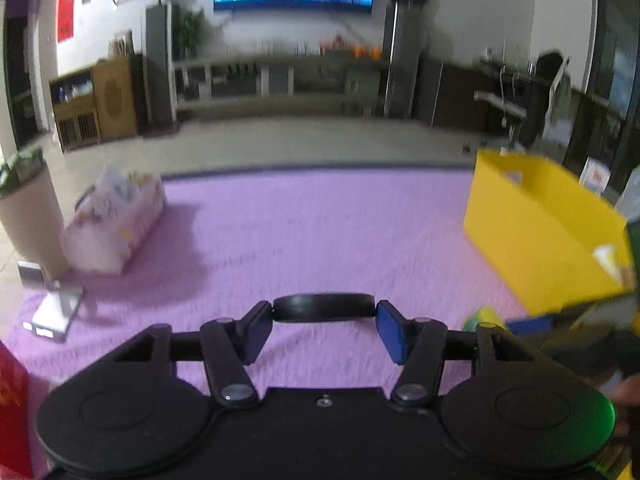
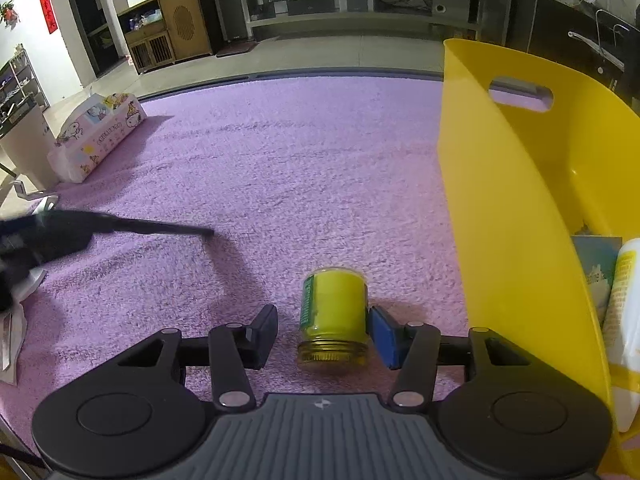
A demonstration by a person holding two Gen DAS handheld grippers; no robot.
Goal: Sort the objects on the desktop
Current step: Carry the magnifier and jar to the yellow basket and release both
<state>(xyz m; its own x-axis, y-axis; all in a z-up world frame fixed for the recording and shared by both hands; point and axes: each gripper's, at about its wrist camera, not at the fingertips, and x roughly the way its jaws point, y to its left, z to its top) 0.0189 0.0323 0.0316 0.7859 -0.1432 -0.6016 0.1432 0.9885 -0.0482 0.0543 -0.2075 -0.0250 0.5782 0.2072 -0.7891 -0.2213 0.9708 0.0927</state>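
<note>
1. Left gripper (image 1: 324, 326): pinching a flat black disc (image 1: 324, 307) by its edges between the two pads, held above the purple cloth (image 1: 304, 232). The left wrist view is motion-blurred throughout.
2. Right gripper (image 2: 322, 332): jaws spread wide. A yellow jar (image 2: 334, 314) lies on its side between them, its open threaded mouth toward the camera. The blue right pad (image 2: 382, 336) sits at the jar's side; a gap separates the jar from the left pad.
3. Yellow bin (image 2: 516, 208): stands at the right edge of the cloth, just beside the jar, with a handle slot in its far wall. Inside, a light blue carton (image 2: 598, 276) and a white bottle (image 2: 624, 304) are both cut off by the frame edge.
4. Open room: a wide bare stretch of cloth lies ahead of both grippers, up to its dark far edge.
5. Tissue pack (image 2: 98, 136): cartoon-printed, at the far left corner of the cloth, well apart from the jar.
6. Hard to make out: a blurred dark shape at the left of the right wrist view; a small metallic object (image 1: 56, 312) near the cloth's left edge.
</note>
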